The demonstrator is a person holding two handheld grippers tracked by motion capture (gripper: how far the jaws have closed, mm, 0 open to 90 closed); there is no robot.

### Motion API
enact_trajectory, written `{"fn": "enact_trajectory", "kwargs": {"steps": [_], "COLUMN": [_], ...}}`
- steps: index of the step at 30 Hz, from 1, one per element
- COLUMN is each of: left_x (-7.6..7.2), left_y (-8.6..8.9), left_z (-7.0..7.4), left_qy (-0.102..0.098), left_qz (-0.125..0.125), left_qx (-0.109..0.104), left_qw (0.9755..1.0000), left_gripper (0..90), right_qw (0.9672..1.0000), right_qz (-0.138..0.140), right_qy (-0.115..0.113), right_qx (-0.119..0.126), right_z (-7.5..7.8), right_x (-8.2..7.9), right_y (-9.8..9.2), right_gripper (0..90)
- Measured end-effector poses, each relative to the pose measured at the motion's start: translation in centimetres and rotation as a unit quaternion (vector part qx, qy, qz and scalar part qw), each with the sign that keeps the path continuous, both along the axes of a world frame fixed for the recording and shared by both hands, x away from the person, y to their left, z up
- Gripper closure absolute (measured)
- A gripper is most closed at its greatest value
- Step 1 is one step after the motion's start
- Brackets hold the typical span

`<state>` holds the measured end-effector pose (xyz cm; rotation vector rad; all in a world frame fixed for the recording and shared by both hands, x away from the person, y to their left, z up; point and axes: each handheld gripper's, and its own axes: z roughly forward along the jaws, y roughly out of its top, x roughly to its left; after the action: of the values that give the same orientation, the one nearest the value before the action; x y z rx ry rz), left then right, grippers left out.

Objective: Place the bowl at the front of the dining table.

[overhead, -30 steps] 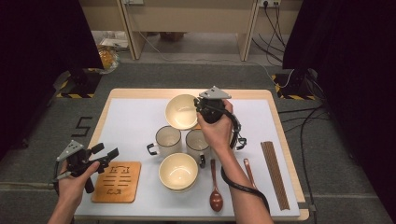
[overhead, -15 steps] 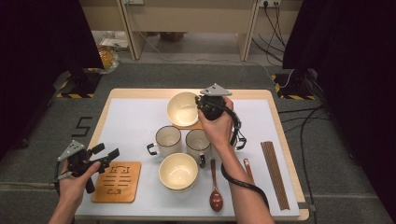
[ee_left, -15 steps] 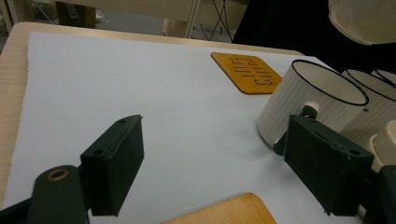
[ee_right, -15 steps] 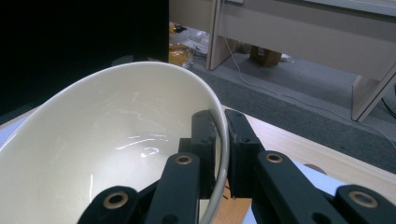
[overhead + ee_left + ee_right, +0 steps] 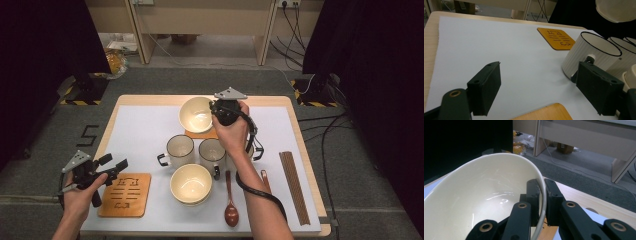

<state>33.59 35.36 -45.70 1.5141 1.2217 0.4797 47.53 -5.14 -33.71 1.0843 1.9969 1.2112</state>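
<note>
With its rim pinched between the closed jaws of the right gripper (image 5: 216,111), the bowl (image 5: 196,114) hangs tilted above the far coaster (image 5: 201,133), mouth tipped toward the left; being round, it has no long axis. Placing it seems the step in hand: level it, lower onto the coaster, probably then release. Left gripper (image 5: 114,165) waits open, empty.

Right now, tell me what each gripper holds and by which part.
The right gripper pinches the cream bowl by its rim, one jaw inside, one outside. The left gripper stands open, holding nothing.
</note>
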Motion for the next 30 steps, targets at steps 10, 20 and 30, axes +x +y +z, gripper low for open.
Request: {"fn": "enact_trajectory", "kwargs": {"steps": [10, 20, 30], "left_x": [0.0, 0.0, 0.0], "left_y": [0.1, 0.3, 0.3], "left_z": [0.1, 0.1, 0.1], "left_qy": [-0.001, 0.0, 0.0], "left_qz": [0.001, 0.003, 0.003], "left_qx": [-0.001, -0.002, -0.003], "left_qw": [1.0, 1.0, 1.0], "left_gripper": [19.3, 19.3, 19.3], "right_qw": [1.0, 1.0, 0.9999], "right_qz": [-0.002, -0.006, -0.011], "right_qy": [0.002, 0.005, 0.007], "right_qx": [-0.002, 0.0, -0.003], "right_z": [0.1, 0.1, 0.0], "right_x": [0.9, 1.6, 2.4], "right_y": [0.2, 0.4, 0.6], "right_gripper": [83.2, 83.2, 83.2]}}
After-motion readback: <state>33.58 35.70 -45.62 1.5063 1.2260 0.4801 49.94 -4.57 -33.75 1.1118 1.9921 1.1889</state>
